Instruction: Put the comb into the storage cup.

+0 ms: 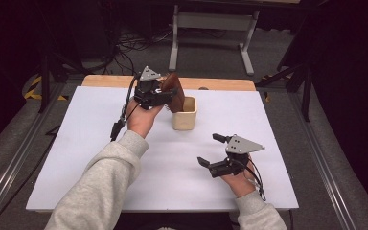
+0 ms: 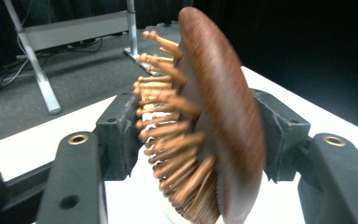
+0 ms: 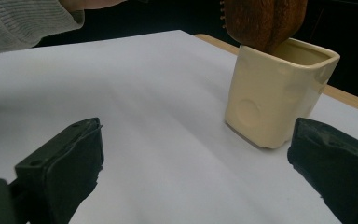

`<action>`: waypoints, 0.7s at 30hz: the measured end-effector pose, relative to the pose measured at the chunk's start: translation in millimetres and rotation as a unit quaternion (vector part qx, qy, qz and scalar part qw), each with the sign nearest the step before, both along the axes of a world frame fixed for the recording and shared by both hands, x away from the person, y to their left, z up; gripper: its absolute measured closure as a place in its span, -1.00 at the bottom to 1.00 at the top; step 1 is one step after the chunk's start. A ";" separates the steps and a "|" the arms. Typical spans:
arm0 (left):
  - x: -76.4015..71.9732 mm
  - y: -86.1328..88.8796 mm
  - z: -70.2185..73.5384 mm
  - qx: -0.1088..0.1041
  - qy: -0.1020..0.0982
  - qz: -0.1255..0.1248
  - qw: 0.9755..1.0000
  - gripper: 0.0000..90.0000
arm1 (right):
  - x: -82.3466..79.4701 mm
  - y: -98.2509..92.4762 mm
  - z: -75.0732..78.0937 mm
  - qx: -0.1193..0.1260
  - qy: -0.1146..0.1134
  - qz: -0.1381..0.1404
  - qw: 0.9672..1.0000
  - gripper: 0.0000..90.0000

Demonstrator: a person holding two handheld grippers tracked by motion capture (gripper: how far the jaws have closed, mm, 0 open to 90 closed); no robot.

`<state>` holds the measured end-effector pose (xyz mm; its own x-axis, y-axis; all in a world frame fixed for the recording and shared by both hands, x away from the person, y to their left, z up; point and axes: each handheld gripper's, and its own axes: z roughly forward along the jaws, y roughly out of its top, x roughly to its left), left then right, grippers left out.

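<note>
The left tongs (image 1: 165,96) stand around the head of a wooden brush (image 2: 223,126), jaws slack beside it, not clamped. The brush stands handle-down in the cream cup (image 1: 185,114) mid-desk (image 1: 100,143): the drop-in step seems finished. Next, back the left tongs away without tipping the cup. The right tongs (image 1: 210,149) rest released, nearer the person.

A dark brown wooden hairbrush (image 2: 223,121) with tan bristles, a cream cup (image 3: 272,95), a white table (image 1: 100,143), grey sleeves (image 1: 100,187).
</note>
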<state>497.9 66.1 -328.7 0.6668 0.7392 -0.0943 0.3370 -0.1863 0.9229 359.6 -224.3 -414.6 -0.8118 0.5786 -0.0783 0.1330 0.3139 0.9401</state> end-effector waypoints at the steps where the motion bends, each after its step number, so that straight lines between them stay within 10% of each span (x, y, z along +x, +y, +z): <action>1: -0.2 1.3 0.0 0.002 -0.001 0.002 1.000 -0.23 | 0.3 0.1 0.0 0.000 0.000 0.000 1.000 -0.92; 11: -14.3 14.8 11.1 0.023 -0.058 -0.009 0.998 -0.96 | 1.2 -1.4 2.1 0.004 -0.003 -0.002 1.000 -0.92; 21: -45.4 51.7 26.8 0.004 -0.093 -0.032 0.995 -1.00 | 4.5 -9.0 14.5 0.014 -0.010 -0.008 1.000 -0.92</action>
<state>452.5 117.8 -301.9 0.7186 0.6942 0.0406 0.1476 -0.2093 0.9666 364.0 -233.2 -400.1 -0.8012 0.5934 -0.0770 0.1194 0.2847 0.9511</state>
